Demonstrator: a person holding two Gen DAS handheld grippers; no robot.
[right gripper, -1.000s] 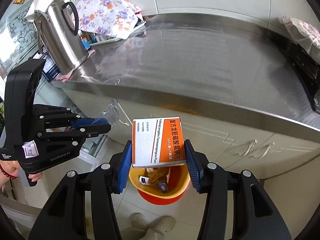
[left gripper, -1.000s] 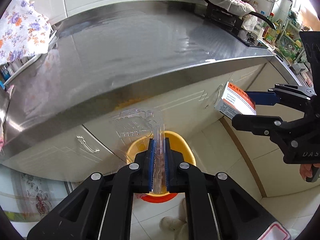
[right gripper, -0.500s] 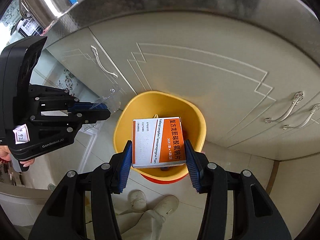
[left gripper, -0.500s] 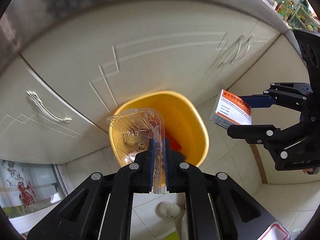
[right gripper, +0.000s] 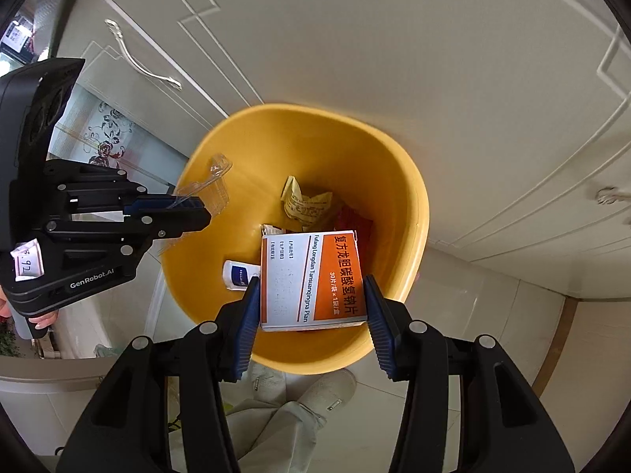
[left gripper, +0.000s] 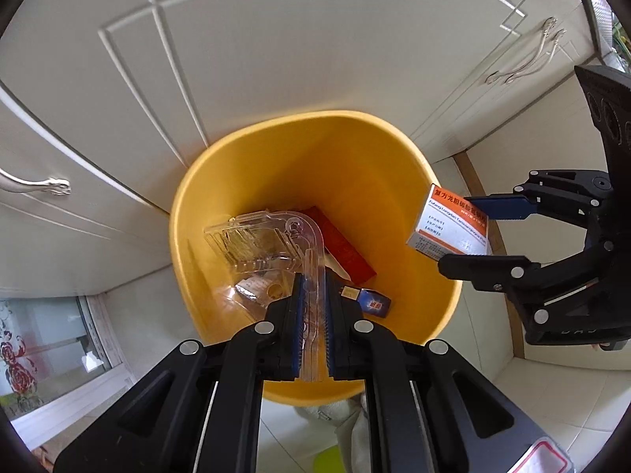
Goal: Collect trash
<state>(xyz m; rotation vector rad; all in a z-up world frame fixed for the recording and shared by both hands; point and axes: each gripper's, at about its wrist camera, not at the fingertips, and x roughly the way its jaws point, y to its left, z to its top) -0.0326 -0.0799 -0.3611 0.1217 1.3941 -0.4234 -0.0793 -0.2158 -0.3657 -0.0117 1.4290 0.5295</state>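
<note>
Yellow bin [left gripper: 276, 149]: L gripper [left gripper: 313, 295] clamps clear blister pack [left gripper: 268, 240], R gripper [right gripper: 311, 299] clamps med box [right gripper: 311, 280] above.

Cream cabinet doors [left gripper: 276, 39] with raised line mouldings and curved metal handles [right gripper: 142, 67] fill the background. Pale tiled floor [left gripper: 552, 386] below, brown strip at cabinet base. Floral-patterned glass panel [right gripper: 106, 142] at left. Daylight, even.
</note>
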